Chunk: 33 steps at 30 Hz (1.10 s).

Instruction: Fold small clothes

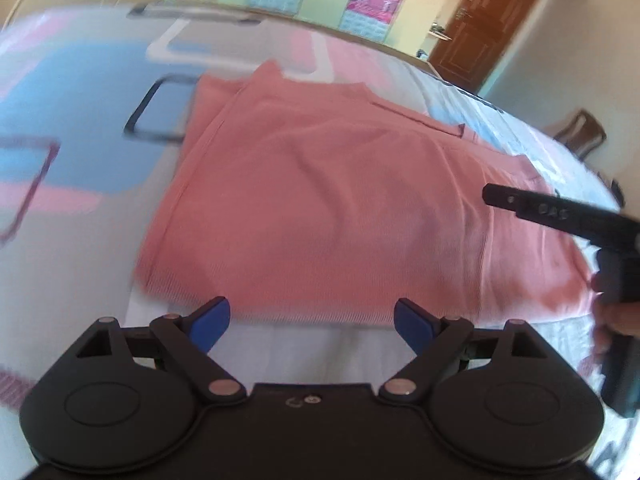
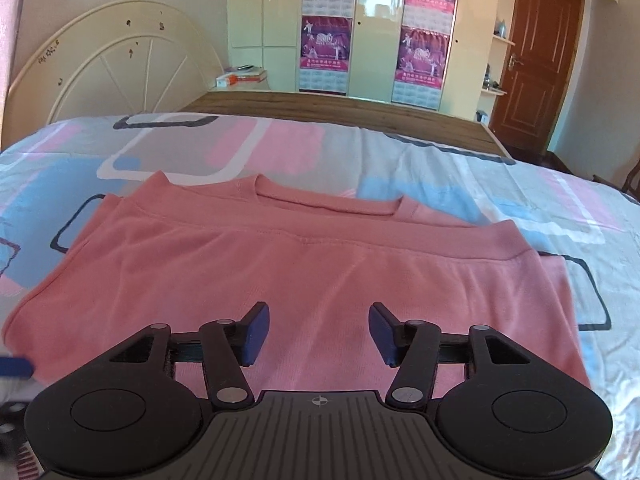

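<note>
While the pink shirt (image 2: pixel 304 264) lies folded across the patterned bedsheet (image 2: pixel 500 184), with its bottom hem drawn up just short of the collar (image 2: pixel 332 202), you have both claws free of it. Your left gripper (image 1: pixel 312 326) stands wide apart at the near edge of the cloth, nothing between its blue pads (image 1: pixel 210 328), and your right gripper (image 2: pixel 318 334) hangs over the near half of the shirt with its jaws parted and empty too.

The next fold looks to be a crosswise one, side to side, so choose your corners before you close. Take the two layers together at one side edge, near corner with one claw and hem corner with the other, so the upper layer does not slide off the lower. Pinch right at the edge, not inland, or you will bunch the middle. Lift only enough to clear the sheet, carry both corners across at the same pace, and lay them level on the opposite edge. Mind the slightly skewed left side (image 2: pixel 100 216), where layers already peek out
</note>
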Tool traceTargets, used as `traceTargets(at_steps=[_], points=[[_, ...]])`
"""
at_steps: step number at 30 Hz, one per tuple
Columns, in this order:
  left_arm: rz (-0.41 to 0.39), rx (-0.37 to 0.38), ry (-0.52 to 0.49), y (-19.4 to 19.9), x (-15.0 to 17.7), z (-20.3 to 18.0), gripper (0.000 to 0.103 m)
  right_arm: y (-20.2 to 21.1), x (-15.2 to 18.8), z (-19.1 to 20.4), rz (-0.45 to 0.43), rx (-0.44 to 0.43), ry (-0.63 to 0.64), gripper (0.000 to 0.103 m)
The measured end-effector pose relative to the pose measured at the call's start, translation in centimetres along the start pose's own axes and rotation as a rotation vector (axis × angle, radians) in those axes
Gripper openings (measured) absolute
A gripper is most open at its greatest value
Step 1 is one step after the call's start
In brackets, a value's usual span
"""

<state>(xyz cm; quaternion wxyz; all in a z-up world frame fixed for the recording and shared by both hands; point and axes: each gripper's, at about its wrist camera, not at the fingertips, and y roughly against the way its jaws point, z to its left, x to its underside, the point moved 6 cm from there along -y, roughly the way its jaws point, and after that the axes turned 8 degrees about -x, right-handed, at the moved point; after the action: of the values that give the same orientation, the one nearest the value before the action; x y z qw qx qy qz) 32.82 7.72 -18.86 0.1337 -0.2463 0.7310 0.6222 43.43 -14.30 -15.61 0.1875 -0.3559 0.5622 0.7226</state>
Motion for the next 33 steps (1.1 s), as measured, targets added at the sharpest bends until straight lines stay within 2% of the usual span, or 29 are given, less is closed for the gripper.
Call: traceTargets(at_steps=[3, 4, 11, 16, 18, 21, 23, 24, 26, 29, 33], points=[[0.056, 0.058, 0.122, -0.5, 0.8, 1.5, 0.088, -2.0, 1.1, -0.3, 0.048, 0.026, -0.003, 0.055], [0.051, 0.077, 0.153, -0.6, 0.9, 1.7, 0.088, -2.8, 1.7, -0.5, 0.077, 0.032, -0.007, 0.055], [0.007, 0.235, 0.341, -2.3, -0.2, 2.4, 0.093, -2.4, 1.8, -0.4, 0.054, 0.032, 0.006, 0.056], [-0.073, 0.324, 0.469, -4.2, -2.0, 2.8, 0.093, -2.4, 1.4, -0.3, 0.054, 0.029, -0.011, 0.056], [-0.107, 0.329, 0.489, -5.0, -2.9, 3.0, 0.085, -2.5, 1.3, -0.3, 0.053, 0.03, -0.012, 0.056], [-0.14, 0.325, 0.519, -6.1, -4.0, 3.5, 0.067, -2.6, 0.8, -0.3, 0.037, 0.031, -0.005, 0.056], [-0.145, 0.318, 0.536, -6.7, -4.4, 3.7, 0.05, -2.7, 0.6, -0.3, 0.03, 0.028, 0.0, 0.056], [-0.151, 0.311, 0.544, -7.0, -4.5, 4.0, 0.044, -3.1, 0.7, -0.3, 0.039, 0.029, 0.011, 0.056], [-0.156, 0.285, 0.554, -7.2, -4.6, 4.3, 0.022, -4.3, 1.6, -0.3, 0.071, 0.034, 0.03, 0.056], [-0.166, 0.262, 0.576, -7.1, -4.5, 4.7, 0.017, -4.5, 2.1, -0.5, 0.032, 0.032, 0.04, 0.057], [-0.23, 0.211, 0.495, -5.1, -5.4, 3.0, 0.013, -4.4, 2.1, -0.9, 0.03, -0.005, 0.058, 0.057]])
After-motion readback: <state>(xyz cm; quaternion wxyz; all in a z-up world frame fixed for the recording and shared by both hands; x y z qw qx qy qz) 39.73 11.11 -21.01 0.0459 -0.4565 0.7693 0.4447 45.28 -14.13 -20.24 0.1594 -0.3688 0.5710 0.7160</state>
